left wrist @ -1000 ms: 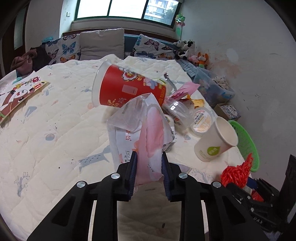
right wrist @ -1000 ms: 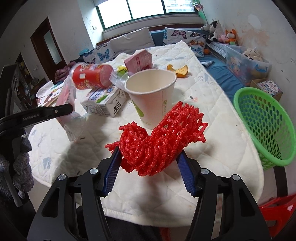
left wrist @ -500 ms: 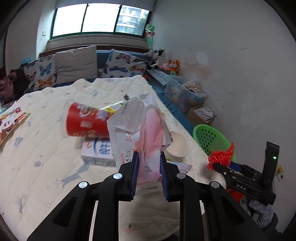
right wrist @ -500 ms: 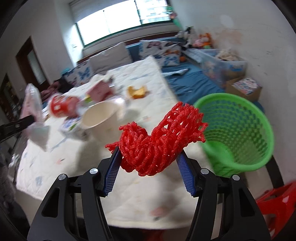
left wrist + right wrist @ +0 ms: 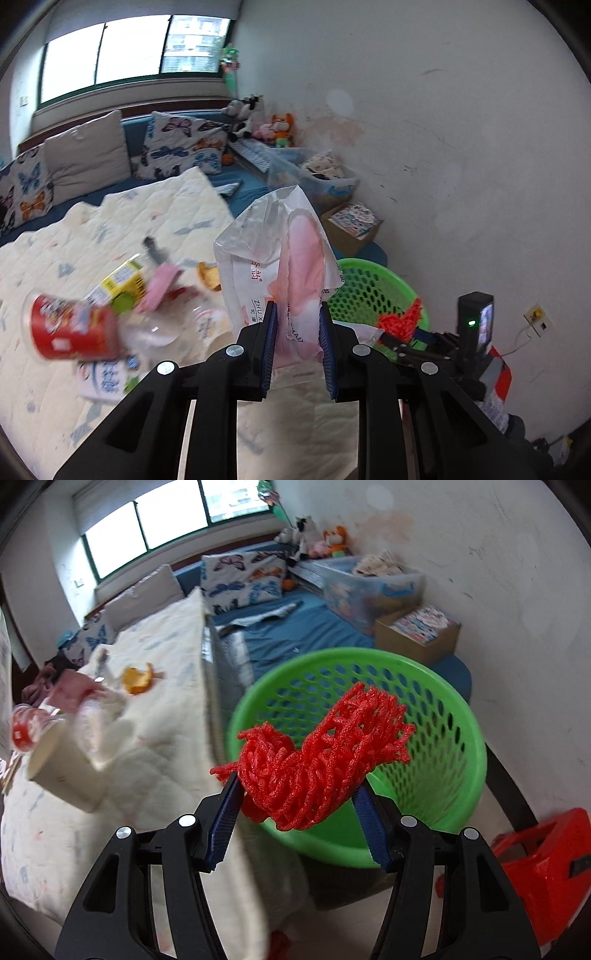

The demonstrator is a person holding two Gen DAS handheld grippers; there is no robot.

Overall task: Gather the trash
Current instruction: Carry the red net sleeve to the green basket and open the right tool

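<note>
My left gripper (image 5: pixel 296 332) is shut on a crumpled white and pink plastic bag (image 5: pixel 280 258) and holds it above the table edge, left of the green mesh basket (image 5: pixel 373 284). My right gripper (image 5: pixel 299 805) is shut on a red foam net (image 5: pixel 317 753) and holds it just over the near rim of the green basket (image 5: pixel 454 746). The red net also shows in the left wrist view (image 5: pixel 400 321), over the basket's right side.
On the quilted table (image 5: pixel 74 243) lie a red cup (image 5: pixel 72 330), a milk carton (image 5: pixel 105 380), a yellow box (image 5: pixel 118 280), a paper cup (image 5: pixel 62 760) and orange peel (image 5: pixel 138 679). A cardboard box (image 5: pixel 421 631), a clear storage bin (image 5: pixel 369 587) and a red object (image 5: pixel 543 871) stand on the floor.
Both grippers have swung right, away from the table towards the green basket. The red net is now over the basket's rim. The bag is still held.
</note>
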